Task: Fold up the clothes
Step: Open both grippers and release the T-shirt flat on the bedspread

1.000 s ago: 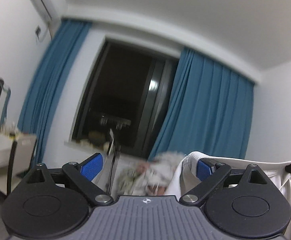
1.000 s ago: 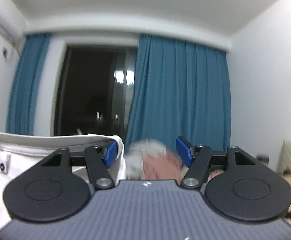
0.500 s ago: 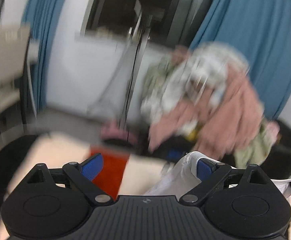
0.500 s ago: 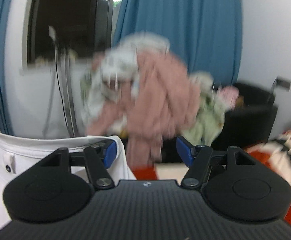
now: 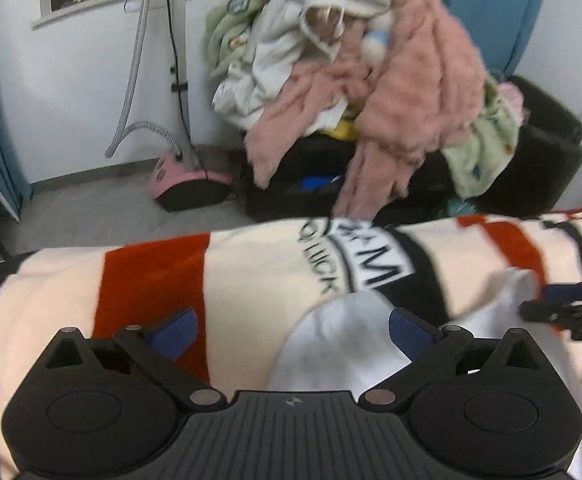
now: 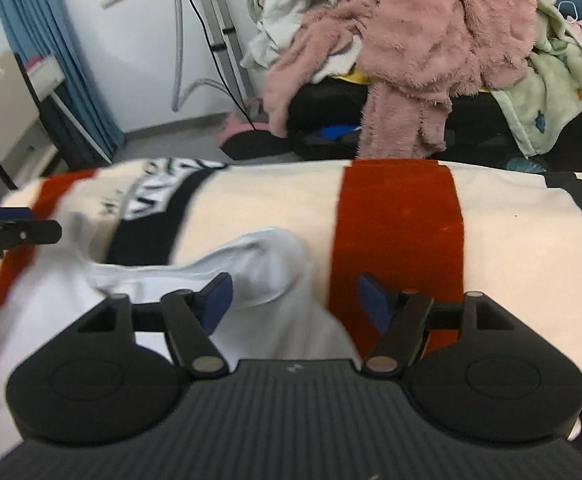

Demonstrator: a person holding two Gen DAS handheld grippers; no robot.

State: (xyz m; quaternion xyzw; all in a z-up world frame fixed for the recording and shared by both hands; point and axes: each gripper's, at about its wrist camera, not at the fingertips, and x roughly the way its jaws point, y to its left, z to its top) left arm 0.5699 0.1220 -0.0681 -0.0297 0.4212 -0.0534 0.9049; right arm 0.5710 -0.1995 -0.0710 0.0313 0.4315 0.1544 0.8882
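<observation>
A white garment [image 5: 343,344] lies crumpled on a cream blanket [image 5: 251,272] with red and black stripes. My left gripper [image 5: 291,332] hovers low over it, its jaws opening. The cloth sits between them, close to the right pad [image 5: 409,330], with no pad pressing on it. In the right wrist view the same white garment [image 6: 259,264] bunches by the left pad [image 6: 217,300] of my right gripper [image 6: 295,302]. Its jaws are opening too and nothing is squeezed. Each gripper shows at the edge of the other's view: right gripper [image 5: 571,310], left gripper [image 6: 7,232].
Beyond the blanket's far edge a heap of pink fleece and pale clothes [image 5: 391,92] covers a black armchair [image 5: 539,168]. A pink garment steamer [image 5: 187,184] with its pole and hose stands on the grey floor at the left. Blue curtains [image 6: 51,60] hang by the wall.
Both grippers have swung down from facing the window and ceiling to facing the bed. The white garment, earlier draped over one finger of each gripper, now lies on the blanket. Both jaws stand wider.
</observation>
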